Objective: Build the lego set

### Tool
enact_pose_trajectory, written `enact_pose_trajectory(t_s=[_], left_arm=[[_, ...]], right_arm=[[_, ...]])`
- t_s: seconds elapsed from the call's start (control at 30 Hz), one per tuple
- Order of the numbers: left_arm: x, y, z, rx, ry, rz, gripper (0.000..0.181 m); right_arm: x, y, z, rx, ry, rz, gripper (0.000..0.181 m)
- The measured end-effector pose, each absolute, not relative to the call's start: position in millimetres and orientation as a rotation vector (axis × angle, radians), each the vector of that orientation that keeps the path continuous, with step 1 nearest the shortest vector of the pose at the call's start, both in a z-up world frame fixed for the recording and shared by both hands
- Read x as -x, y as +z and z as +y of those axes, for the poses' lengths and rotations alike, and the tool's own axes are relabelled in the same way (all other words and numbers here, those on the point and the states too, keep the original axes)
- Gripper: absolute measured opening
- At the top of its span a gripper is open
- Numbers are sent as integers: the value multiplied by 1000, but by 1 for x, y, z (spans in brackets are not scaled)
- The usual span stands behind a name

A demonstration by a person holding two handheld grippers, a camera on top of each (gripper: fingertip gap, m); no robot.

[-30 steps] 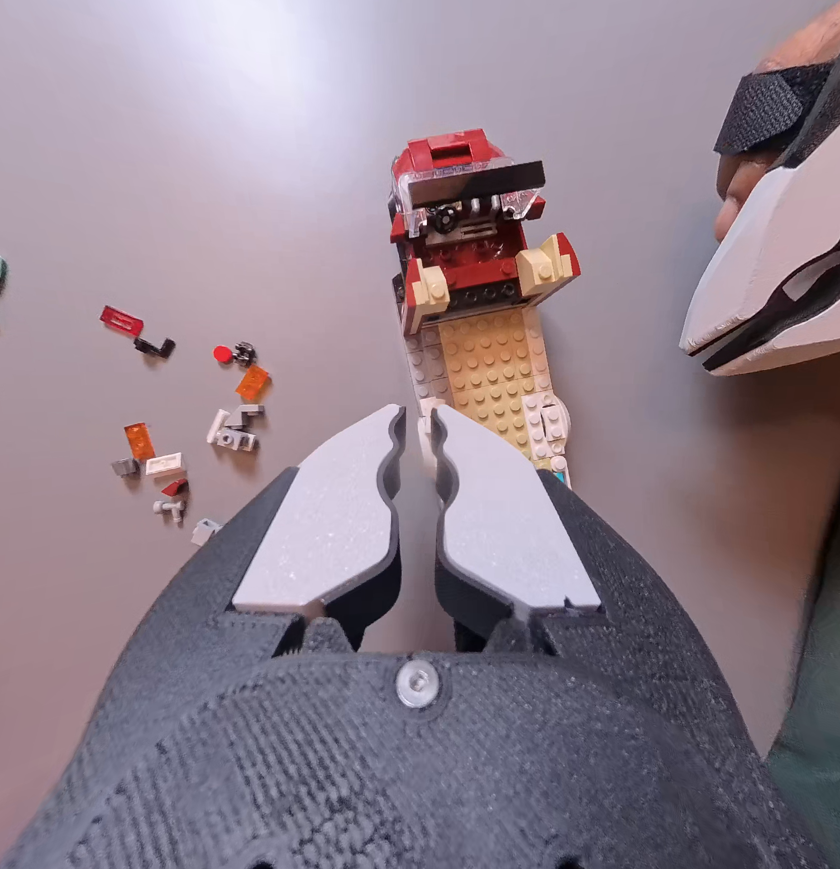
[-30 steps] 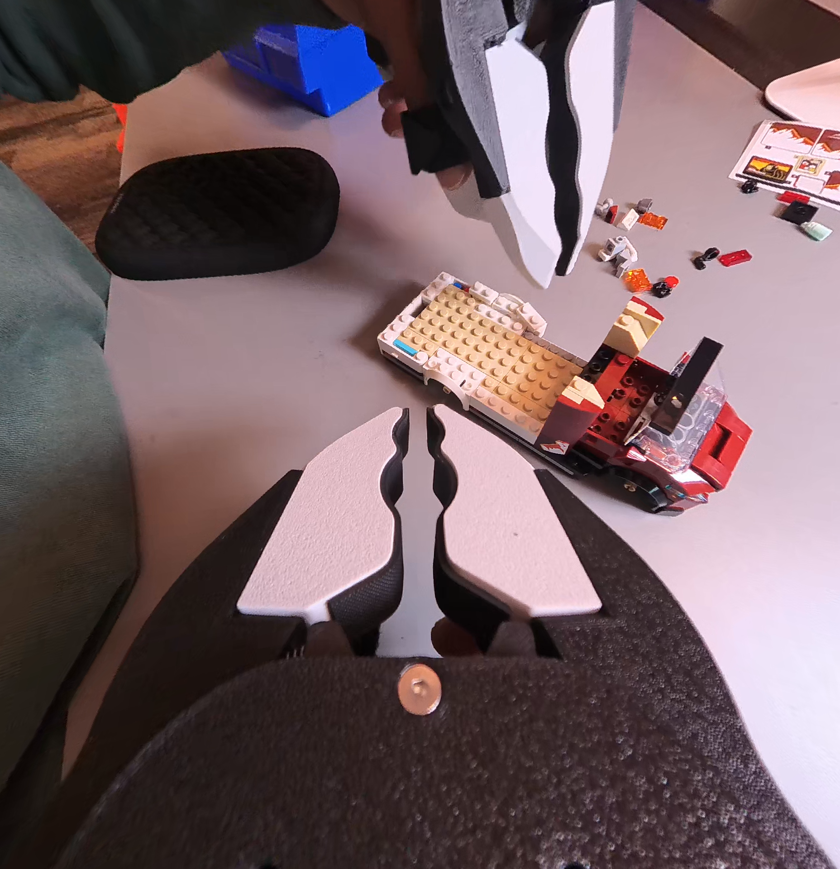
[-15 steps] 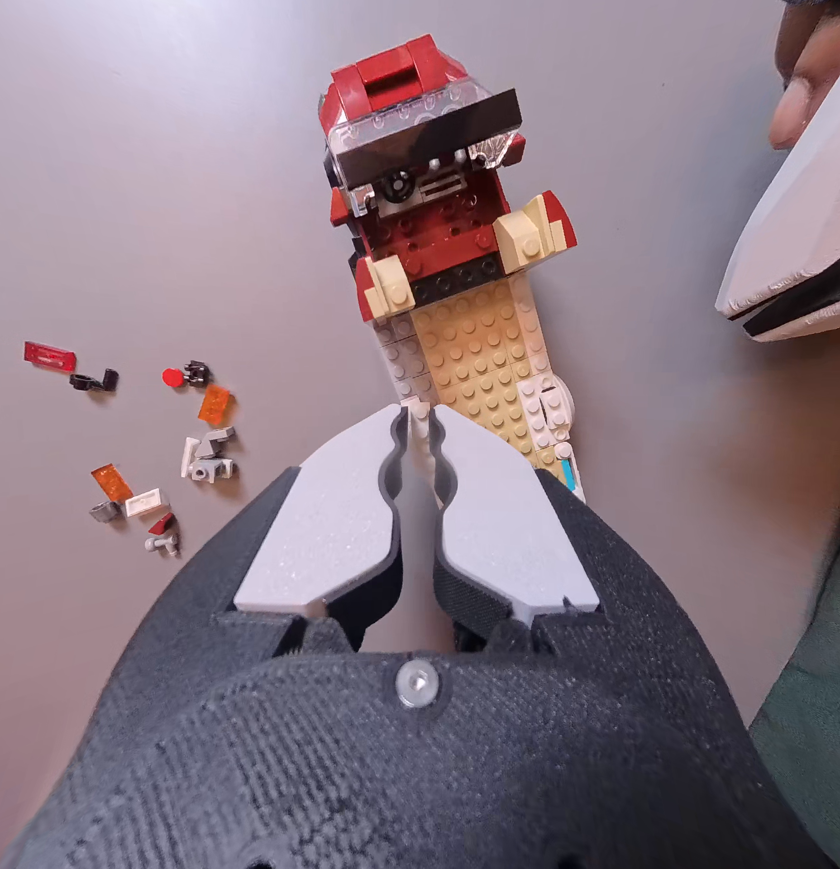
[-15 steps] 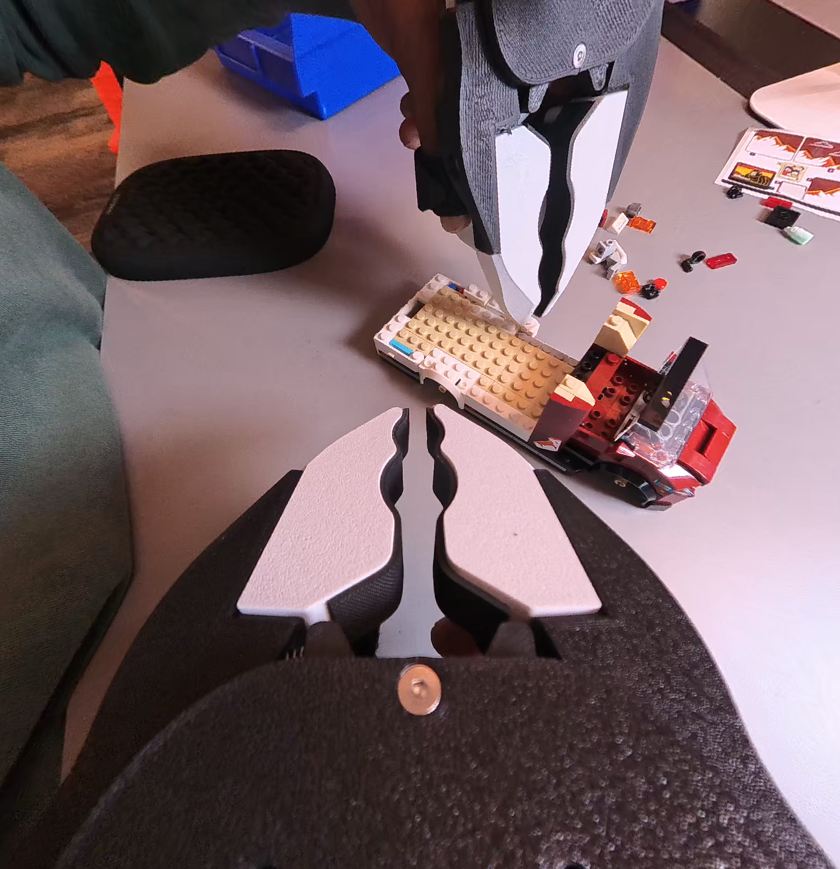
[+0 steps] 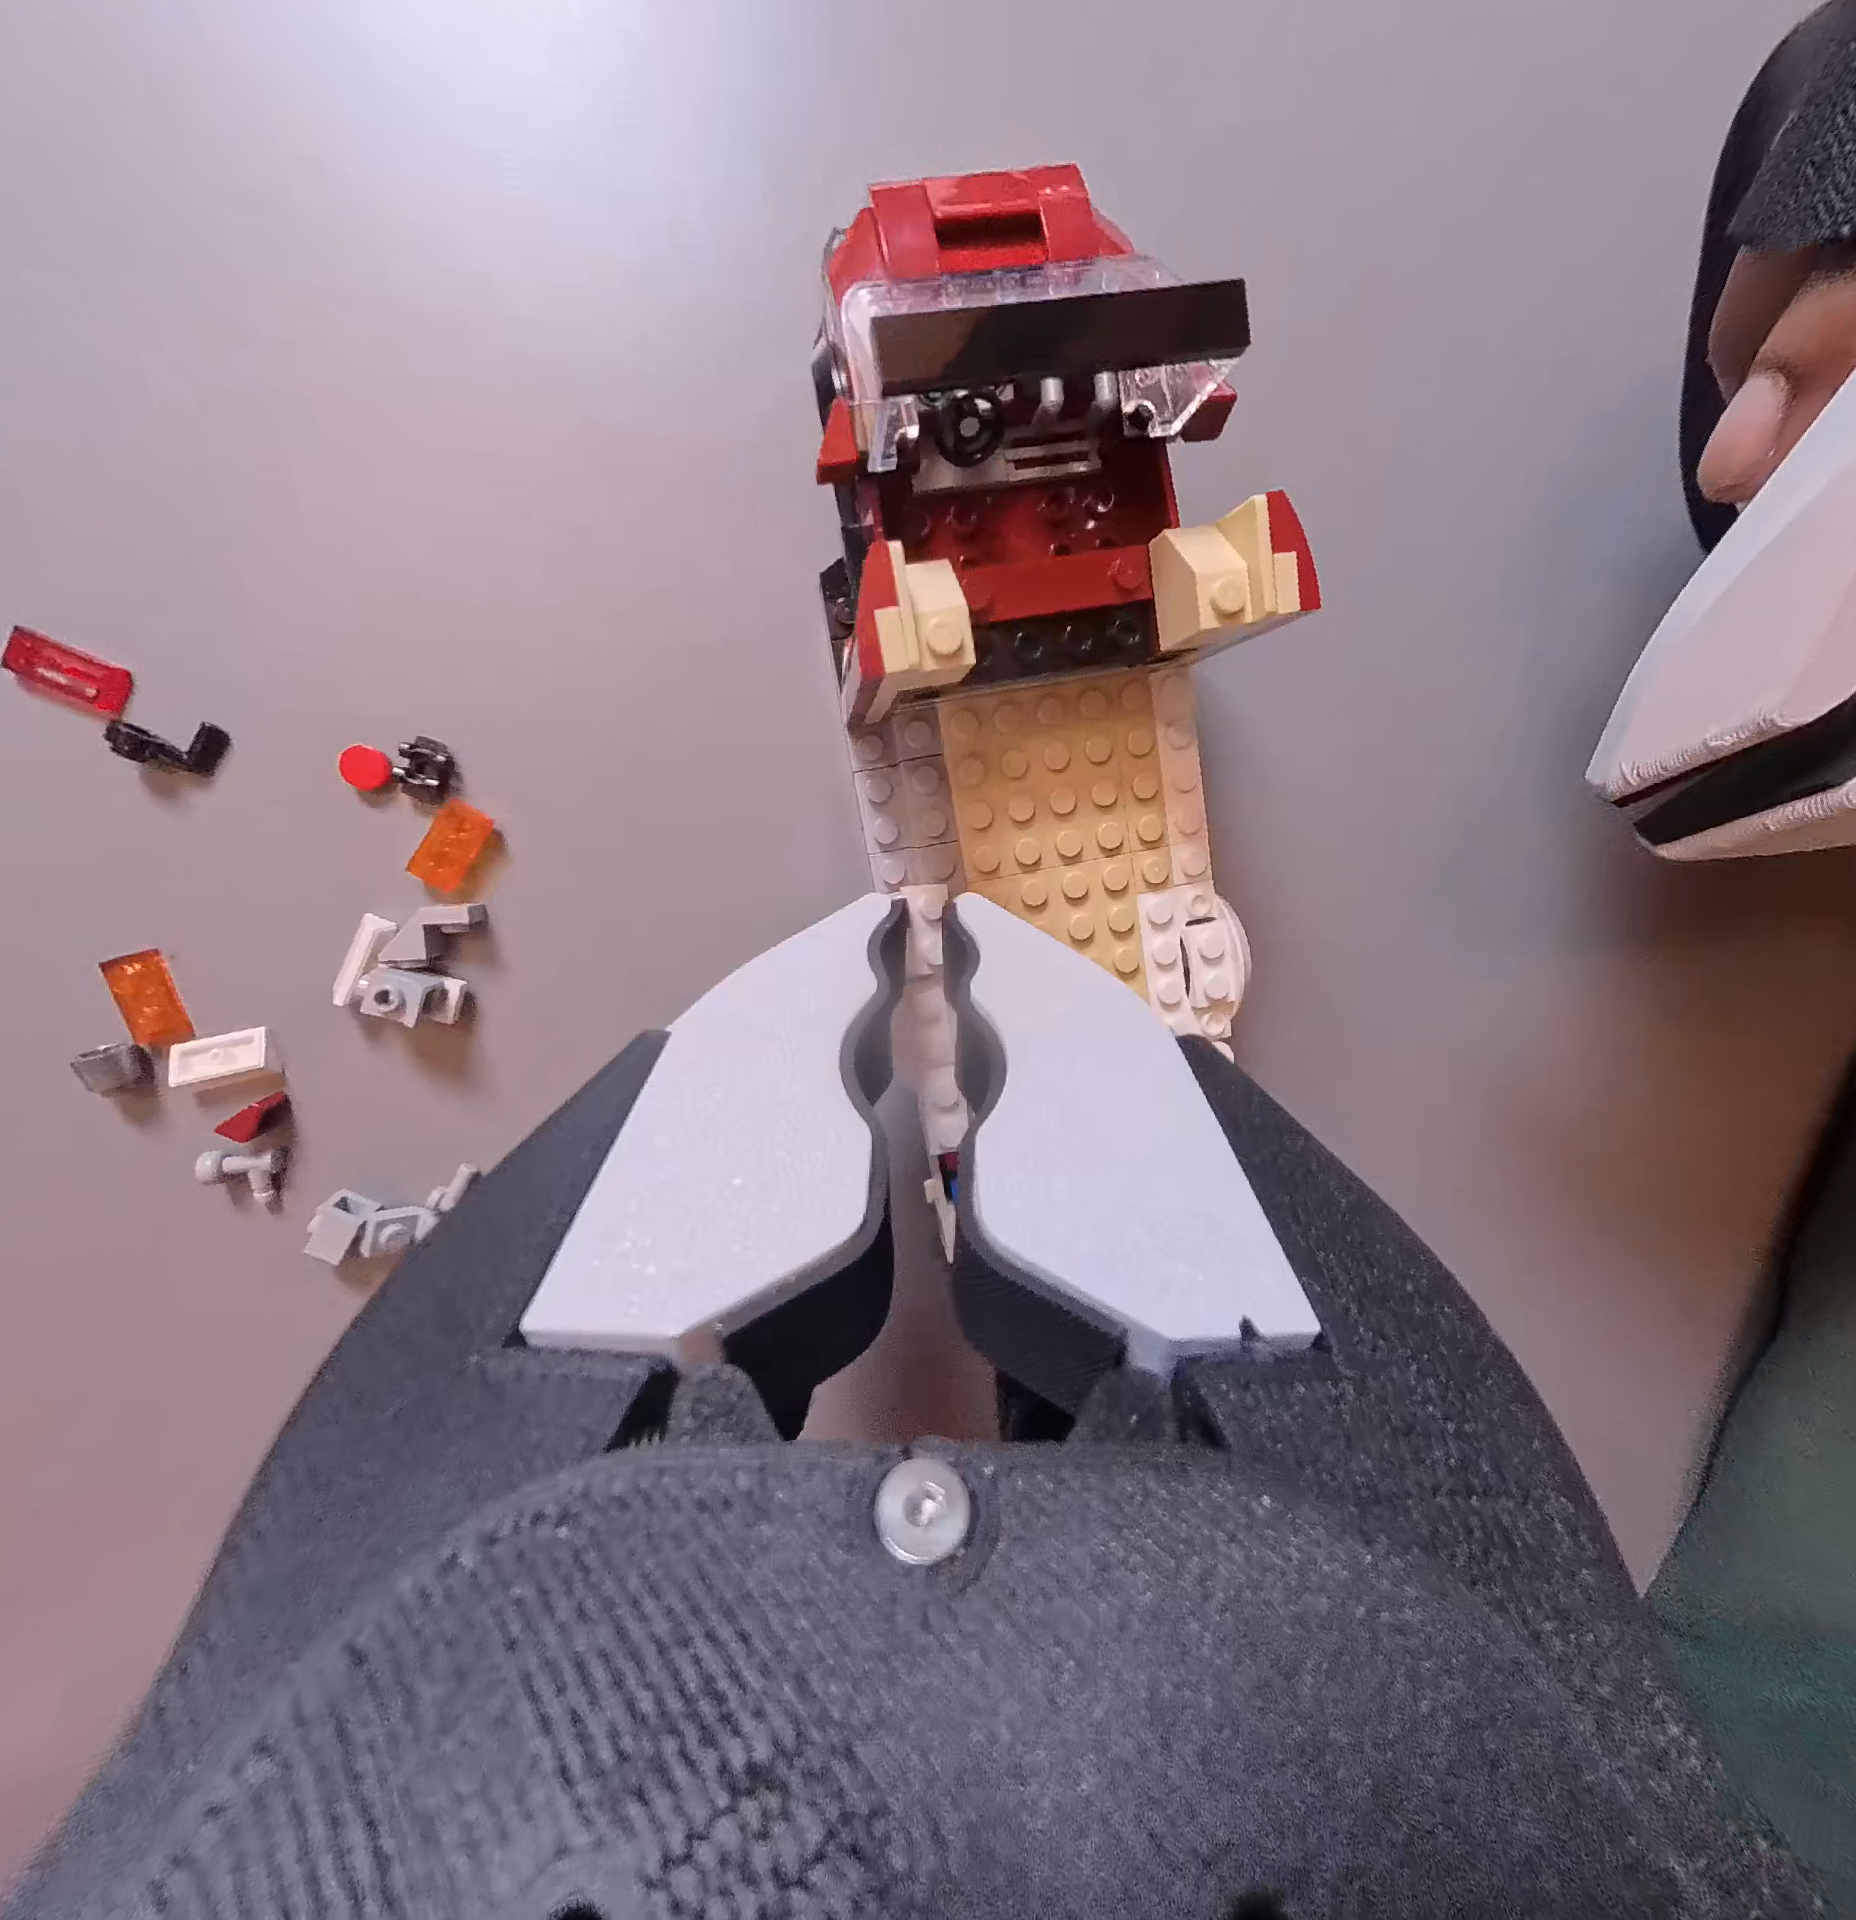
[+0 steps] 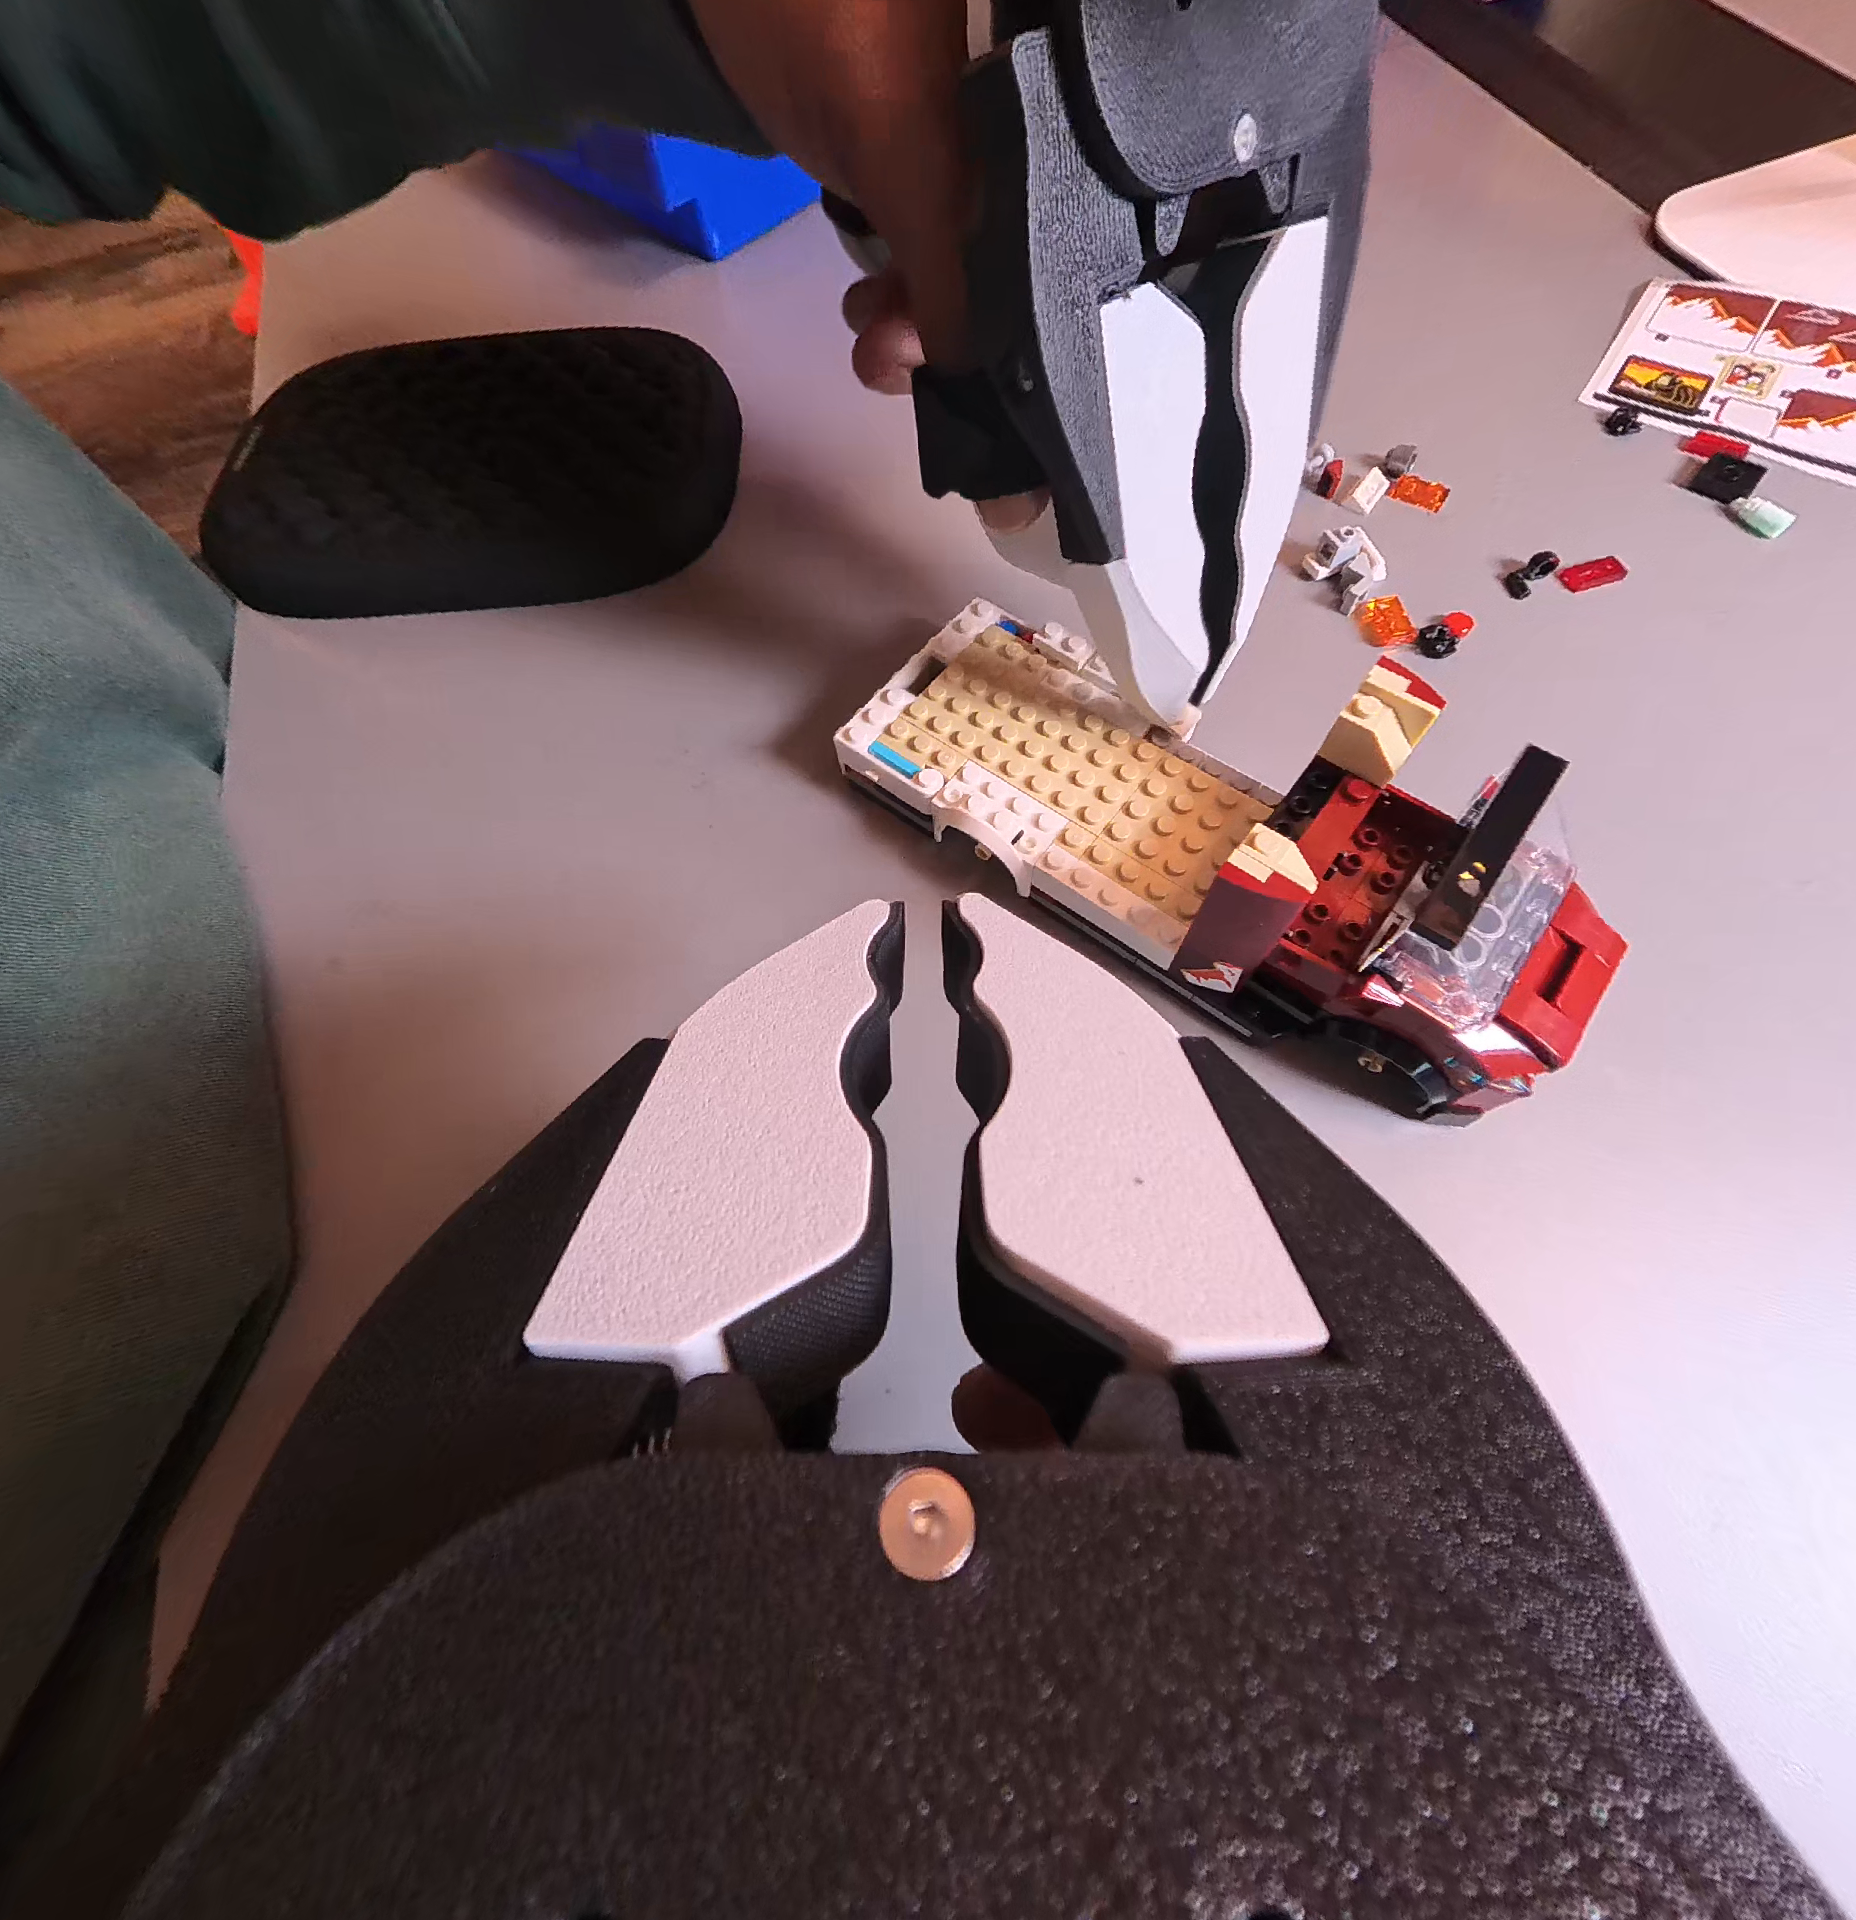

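The truck [image 6: 1215,862] sits on the grey table [image 6: 591,831], in the middle. It has a tan bed with white edges and a dark red cab with a clear windshield. A black flat piece stands up over the windshield. The bed end is on the left in the right wrist view and the cab is on the right.

The left gripper [image 5: 926,914] comes down onto the far white edge of the bed. Its two fingers are close together, with the white edge bricks in the thin gap between them. The tips touch the white bricks. I cannot tell if they squeeze the bricks tight.

The right gripper [image 6: 924,909] hangs over the bare table on the near side of the truck, not touching it. Its fingers are almost together with a thin gap, and nothing is between them.

Loose bricks [image 5: 280,935] lie in a small bunch on the table past the truck, orange, red, grey, white and black. A sticker sheet [image 6: 1755,374] lies far right. A black pad [image 6: 477,468] lies far left, and a blue block [image 6: 685,187] is behind it. A green couch [image 6: 82,831] is at the left edge of the table.
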State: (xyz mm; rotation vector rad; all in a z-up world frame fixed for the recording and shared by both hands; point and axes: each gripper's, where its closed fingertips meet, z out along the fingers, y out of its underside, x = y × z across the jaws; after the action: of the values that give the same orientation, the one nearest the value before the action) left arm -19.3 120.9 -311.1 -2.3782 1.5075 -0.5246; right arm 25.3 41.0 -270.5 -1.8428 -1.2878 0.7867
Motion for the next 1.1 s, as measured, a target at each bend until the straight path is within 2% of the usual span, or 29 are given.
enact_pose_trajectory(t_s=[0.2, 0.77, 0.93, 1.1], left_arm=[[20, -310, 124, 2371, -614, 1361, 6], [22, -305, 123, 2318, -571, 1409, 12], [23, -300, 123, 2267, -491, 1510, 0], [23, -308, 120, 2272, -456, 1586, 0]], right_arm=[[-25, -270, 39, 1842, 790, -1293, 7], [-25, -272, 39, 1852, 799, -1295, 7], [-27, -275, 42, 1869, 778, -1283, 7], [-30, -278, 51, 1892, 745, -1233, 7]])
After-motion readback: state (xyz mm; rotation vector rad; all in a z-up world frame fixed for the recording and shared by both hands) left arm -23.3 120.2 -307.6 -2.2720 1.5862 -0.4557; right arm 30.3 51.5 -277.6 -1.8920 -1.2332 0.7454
